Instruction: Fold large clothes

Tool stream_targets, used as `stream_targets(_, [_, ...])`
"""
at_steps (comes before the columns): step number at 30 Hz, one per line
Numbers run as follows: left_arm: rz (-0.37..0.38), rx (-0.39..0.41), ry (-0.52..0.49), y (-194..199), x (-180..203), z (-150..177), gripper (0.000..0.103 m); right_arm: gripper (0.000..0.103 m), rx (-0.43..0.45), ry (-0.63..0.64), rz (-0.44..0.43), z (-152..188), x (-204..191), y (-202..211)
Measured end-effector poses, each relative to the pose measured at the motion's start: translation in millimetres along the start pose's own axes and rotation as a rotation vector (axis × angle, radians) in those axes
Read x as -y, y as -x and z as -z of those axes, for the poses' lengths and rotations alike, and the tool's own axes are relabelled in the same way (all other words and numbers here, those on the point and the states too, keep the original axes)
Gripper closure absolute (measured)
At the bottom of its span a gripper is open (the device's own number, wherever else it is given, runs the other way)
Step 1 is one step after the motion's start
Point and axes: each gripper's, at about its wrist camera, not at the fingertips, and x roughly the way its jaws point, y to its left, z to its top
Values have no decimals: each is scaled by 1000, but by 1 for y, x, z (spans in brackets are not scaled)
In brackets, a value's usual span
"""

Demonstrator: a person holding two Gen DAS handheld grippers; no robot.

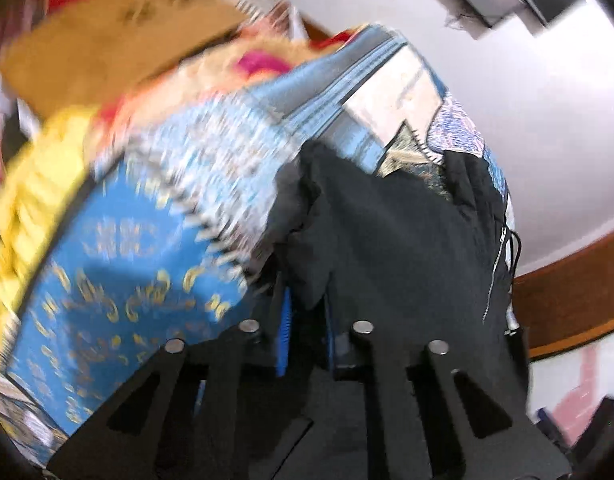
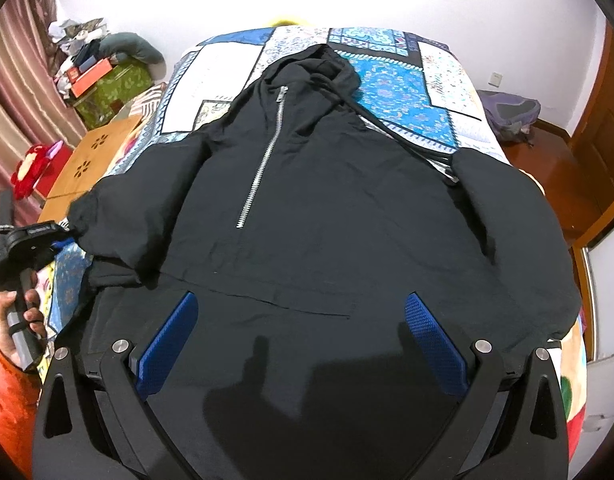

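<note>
Item: we list one black hooded pullover with a half zip and drawcords, spread front-up on the patchwork bedspread.

Position: it covers most of the bed; the hood lies toward the far wall, the hem toward us under the right gripper.

Long axis: hood to hem, running away from us along the bed; the zip slants slightly off that line. The sleeves spread to either side, the left sleeve doubled back near the bed edge.

Handling, in our judgement: soft, limp, fairly thick cloth with some weight; it should drape and sag when lifted, not slip much, and nothing about it is fragile. The zip is the only stiff part.

Where to take hold, in our judgement: cuffs, shoulder seams or hem corners, where doubled cloth gives the pads something to bite.

Right gripper: fingers spread wide, holding nothing, poised above the lower front panel.

Left gripper: blue pads drawn close together with black cloth between them; in its own blurred view we take it to be pinching the sleeve end by the left bed edge.

Surroundings: a wooden stool and a green box stand beside the bed.
</note>
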Motion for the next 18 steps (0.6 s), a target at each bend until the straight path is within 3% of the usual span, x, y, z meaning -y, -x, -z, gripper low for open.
stream_targets(2, [-7,58,-69,13,24,-6,95,0,2,-16,-7,0,6,2])
stream_targets(9, [97,192,-258,63,123,-21,97,0,47,-36,-5,-2,22,16])
stream_targets(13, [186,202,-374,76,187,-12,98,0,80,-46,-7,-4,32,27])
stream_targets(18, [268,152,-493,65,258,17,98,0,103,-53,-5,-5,44,35])
